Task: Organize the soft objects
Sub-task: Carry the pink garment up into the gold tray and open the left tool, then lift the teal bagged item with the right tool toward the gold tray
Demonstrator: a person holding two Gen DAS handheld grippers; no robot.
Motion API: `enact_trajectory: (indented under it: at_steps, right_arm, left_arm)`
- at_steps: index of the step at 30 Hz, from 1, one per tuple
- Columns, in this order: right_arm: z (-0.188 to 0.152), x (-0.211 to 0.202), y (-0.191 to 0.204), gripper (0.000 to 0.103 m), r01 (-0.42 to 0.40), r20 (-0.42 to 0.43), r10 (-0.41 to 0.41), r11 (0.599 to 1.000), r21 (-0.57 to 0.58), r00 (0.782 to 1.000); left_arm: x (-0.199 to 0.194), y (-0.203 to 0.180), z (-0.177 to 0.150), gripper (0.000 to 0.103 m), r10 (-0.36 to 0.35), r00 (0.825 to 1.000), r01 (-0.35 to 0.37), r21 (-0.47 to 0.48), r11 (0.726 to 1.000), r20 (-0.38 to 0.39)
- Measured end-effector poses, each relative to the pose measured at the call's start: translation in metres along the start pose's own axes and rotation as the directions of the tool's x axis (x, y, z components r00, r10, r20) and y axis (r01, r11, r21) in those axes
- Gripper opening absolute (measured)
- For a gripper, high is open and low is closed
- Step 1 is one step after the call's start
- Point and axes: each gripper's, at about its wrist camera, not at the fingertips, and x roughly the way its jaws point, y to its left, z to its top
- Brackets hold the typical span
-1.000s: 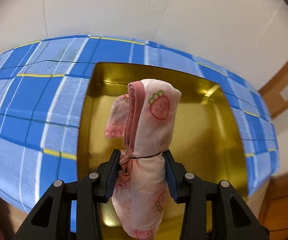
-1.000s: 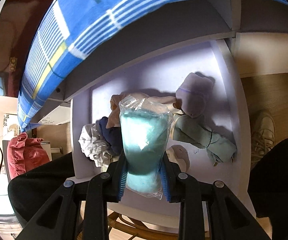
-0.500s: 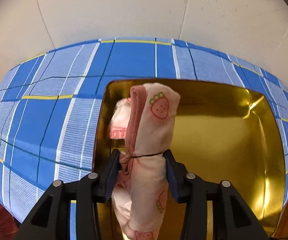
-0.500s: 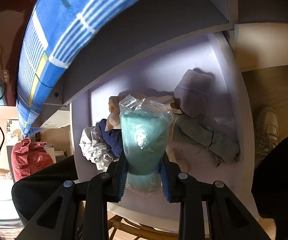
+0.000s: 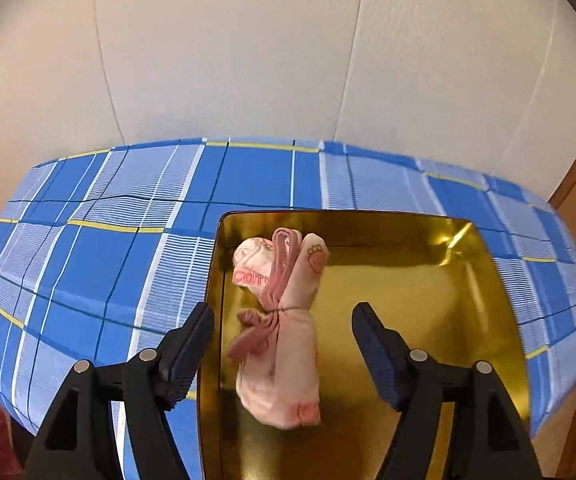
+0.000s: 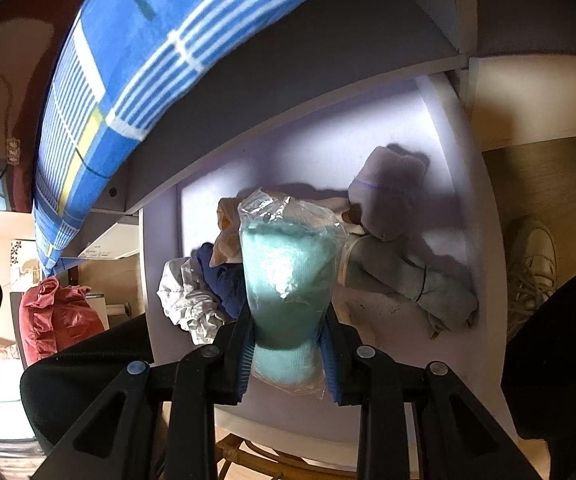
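Note:
A pink strawberry-print cloth bundle [image 5: 283,328], tied with a thin black band, lies in the gold tray [image 5: 428,280] along its left side. My left gripper [image 5: 281,336] hovers over it with jaws opening; the bundle sits between the fingers but neither pad touches it. In the right wrist view, my right gripper [image 6: 288,344] is shut on a teal cloth in a clear plastic bag [image 6: 288,276], held above a white shelf [image 6: 328,152] under the table. Several soft items lie there: a grey-green bundle [image 6: 416,284], a lavender sock [image 6: 388,196], a navy cloth [image 6: 223,280] and a white cloth [image 6: 187,300].
The gold tray rests on a blue plaid tablecloth [image 5: 127,248] before a cream wall. In the right wrist view the tablecloth edge [image 6: 135,80] overhangs the shelf. A person's dark trouser legs [image 6: 560,352] and a white shoe [image 6: 536,256] flank the shelf; a red bag [image 6: 55,316] stands left.
My left gripper opened and let go of the pink bundle, which now lies in the tray, and the gripper pulled up and back. The right gripper kept still, holding the teal bag.

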Motion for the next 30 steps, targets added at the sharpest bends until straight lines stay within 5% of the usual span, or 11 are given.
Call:
enact_trajectory:
  at_steps: [8, 18, 30]
  right_arm:
    - [0.000, -0.012, 0.000, 0.030, 0.001, 0.047, 0.000, 1.000, -0.001, 0.999]
    - [-0.004, -0.021, 0.000, 0.030, 0.013, 0.070, -0.013, 1.000, -0.005, 0.997]
    - [-0.013, -0.062, 0.009, 0.030, -0.005, 0.116, 0.011, 0.999, -0.045, 0.993]
  left_arm:
    - [-0.049, -0.006, -0.048, 0.072, -0.096, 0.994, 0.093, 0.049, 0.994, 0.060]
    - [-0.100, -0.036, -0.132, 0.072, -0.267, 0.962, 0.256, 0.149, 0.955, 0.058]
    - [-0.038, -0.043, -0.234, 0.072, -0.269, 0.954, 0.285, 0.132, 0.949, -0.130]
